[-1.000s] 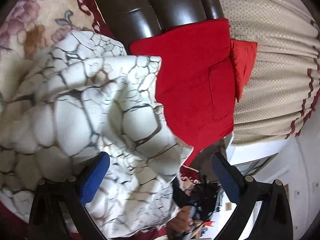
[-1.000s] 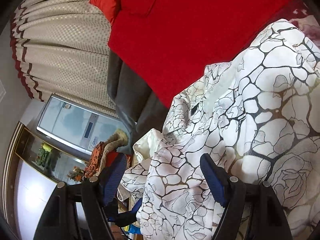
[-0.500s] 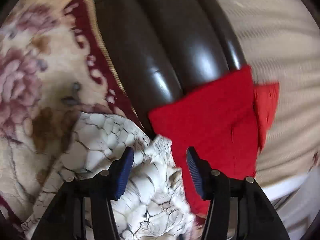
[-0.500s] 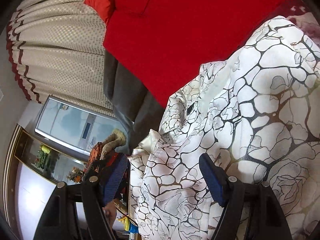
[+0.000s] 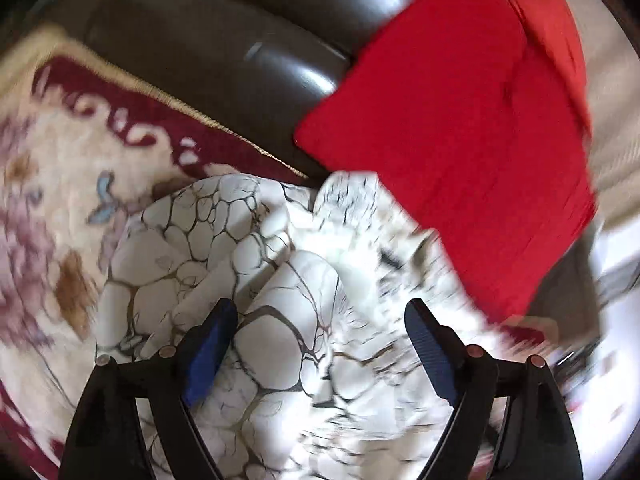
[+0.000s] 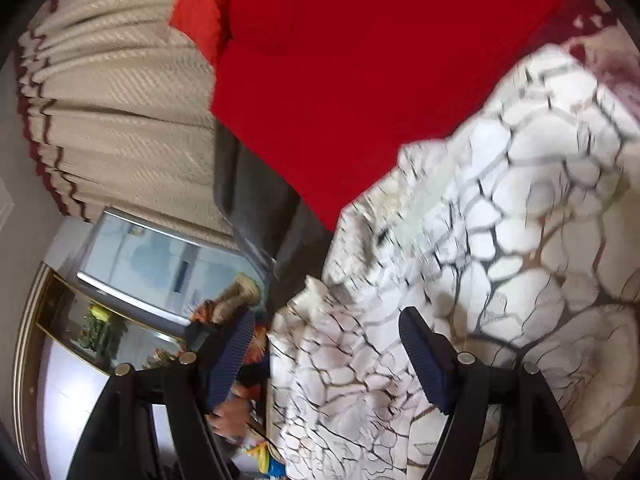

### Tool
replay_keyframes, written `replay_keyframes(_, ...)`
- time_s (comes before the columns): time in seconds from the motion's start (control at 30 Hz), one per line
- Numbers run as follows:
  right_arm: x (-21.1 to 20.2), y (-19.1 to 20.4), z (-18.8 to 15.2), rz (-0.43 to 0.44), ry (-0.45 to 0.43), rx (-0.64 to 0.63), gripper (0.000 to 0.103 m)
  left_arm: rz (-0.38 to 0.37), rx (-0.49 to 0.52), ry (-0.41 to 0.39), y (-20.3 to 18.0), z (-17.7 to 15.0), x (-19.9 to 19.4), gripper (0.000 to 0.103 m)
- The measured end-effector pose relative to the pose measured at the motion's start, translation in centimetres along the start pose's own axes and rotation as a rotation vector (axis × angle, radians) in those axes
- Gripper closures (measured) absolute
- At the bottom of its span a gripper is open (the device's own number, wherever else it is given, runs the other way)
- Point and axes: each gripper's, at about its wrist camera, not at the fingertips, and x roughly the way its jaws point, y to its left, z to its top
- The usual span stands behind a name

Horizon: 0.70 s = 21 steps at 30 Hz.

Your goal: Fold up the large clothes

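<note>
Two fisheye views look forward along hand-held grippers over a sofa. In the left wrist view, the left gripper (image 5: pixel 316 344) has its blue-padded jaws spread wide apart, wider than half a second ago, when they stood closer together. Nothing is pinched between them. Below and ahead of them lies the white garment with a dark crackle print (image 5: pixel 280 280), crumpled in loose folds on a cream floral throw with dark red border (image 5: pixel 60 184). The garment now fills more of the lower view than before. Beyond it are the dark leather sofa back (image 5: pixel 224 40) and a red cloth (image 5: pixel 460 140) draped at the right; the cloth has shifted toward the upper right. Much of this view is blurred by motion.

In the right wrist view, the right gripper (image 6: pixel 326 348) also has its jaws wide apart, as earlier, holding nothing. The same white garment (image 6: pixel 500 240) spreads across the right and lower centre, passing between the fingers. The red cloth (image 6: pixel 360 80) sits above it, pleated beige curtains (image 6: pixel 120 100) at the left.
</note>
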Motion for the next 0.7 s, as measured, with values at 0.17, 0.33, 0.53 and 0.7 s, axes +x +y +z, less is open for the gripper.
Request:
replay_keyframes(0.17,-0.7,0.6,0.5,-0.027,-0.024,-0.030,0.039,0.182,0.224,0.051,-2.6,-1.9,1.8,0.087)
replay_keyframes(0.33,-0.2,-1.0,0.9,-0.081,0.010,0.038,0.039,0.173,0.242,-0.102,-3.1,-0.6,-2.2,0.096)
replay_keyframes(0.53,-1.1,-0.3,1.3,-0.094,-0.037,0.006,0.039,0.276,0.202,-0.279,-1.8,4.0,-9.1,0.098)
replay_keyframes(0.7,-1.1,-0.6,1.5,-0.115,-0.047,0.020,0.039,0.440,0.153,-0.205,3.3,3.8,-6.6,0.098)
